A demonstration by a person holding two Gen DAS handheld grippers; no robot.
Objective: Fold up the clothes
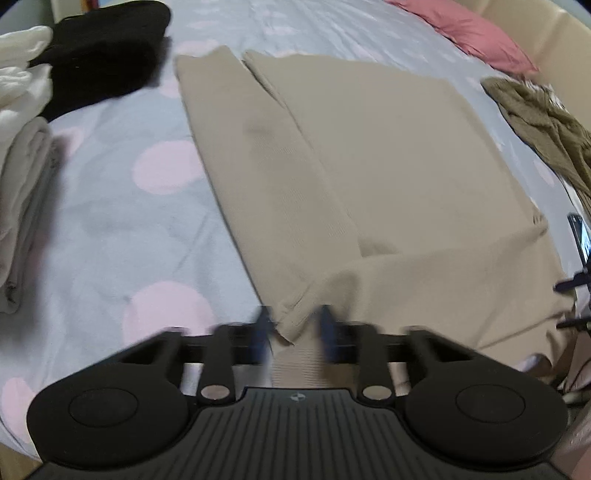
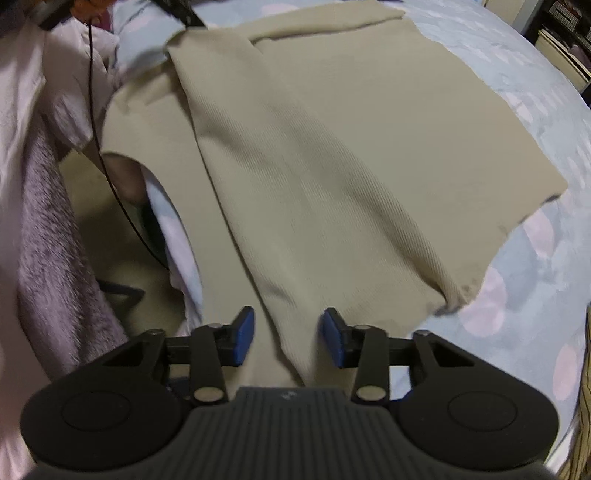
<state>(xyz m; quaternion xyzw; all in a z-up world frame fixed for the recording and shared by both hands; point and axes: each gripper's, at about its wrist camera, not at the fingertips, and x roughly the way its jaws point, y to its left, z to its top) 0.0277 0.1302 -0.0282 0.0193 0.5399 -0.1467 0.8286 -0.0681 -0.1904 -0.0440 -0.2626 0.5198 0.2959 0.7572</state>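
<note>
A beige ribbed garment [image 1: 369, 166] lies flat on the dotted bed sheet [image 1: 129, 221], one long side folded over its middle. My left gripper [image 1: 295, 330] hovers at its near corner; the blurred blue fingers stand apart with that corner between them, and no pad clearly presses it. In the right wrist view the same garment [image 2: 314, 147] runs away from me, partly over the edge of the bed sheet [image 2: 535, 258]. My right gripper [image 2: 289, 334] is open, its blue pads [image 2: 243, 332] on either side of the folded edge without touching it.
Folded white clothes [image 1: 22, 74], a black garment [image 1: 107, 48] and a grey folded piece [image 1: 26, 203] line the left. A pink pillow [image 1: 476, 33] and a brown knit garment [image 1: 535, 122] lie to the right. A lilac fluffy fabric [image 2: 55, 240], a black cable [image 2: 110, 166] and floor [image 2: 110, 229] show beyond the bed's edge.
</note>
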